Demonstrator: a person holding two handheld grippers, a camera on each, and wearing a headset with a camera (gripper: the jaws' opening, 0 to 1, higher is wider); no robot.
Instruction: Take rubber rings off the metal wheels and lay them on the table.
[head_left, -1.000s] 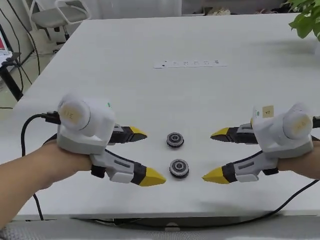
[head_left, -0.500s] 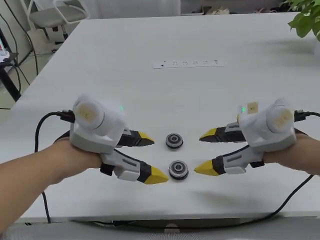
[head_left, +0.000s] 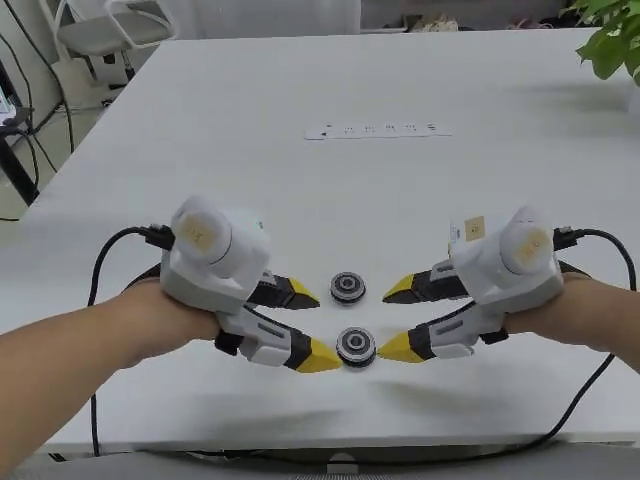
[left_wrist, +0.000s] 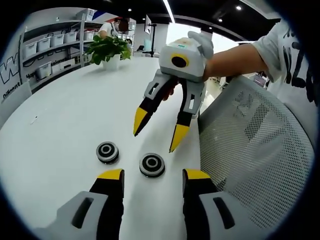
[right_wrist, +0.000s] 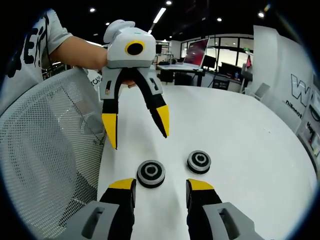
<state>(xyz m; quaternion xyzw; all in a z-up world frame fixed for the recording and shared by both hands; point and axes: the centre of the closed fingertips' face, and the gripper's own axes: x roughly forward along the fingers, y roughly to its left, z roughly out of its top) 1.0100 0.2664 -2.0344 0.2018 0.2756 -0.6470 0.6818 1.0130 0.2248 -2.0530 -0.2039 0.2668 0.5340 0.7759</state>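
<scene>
Presently I am holding my left hand-held gripper (head_left: 318, 327) and right hand-held gripper (head_left: 388, 322) open, empty, flanking the nearer metal wheel (head_left: 356, 345); both wheels (head_left: 348, 287) are still wearing rubber rings (head_left: 342, 346).

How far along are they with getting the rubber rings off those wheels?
Nothing done: the nearer small round metal wheel and the farther wheel both wear dark rings. In hand: open left tool and right tool flank the nearer wheel on the white table. Left: both rings.
</scene>
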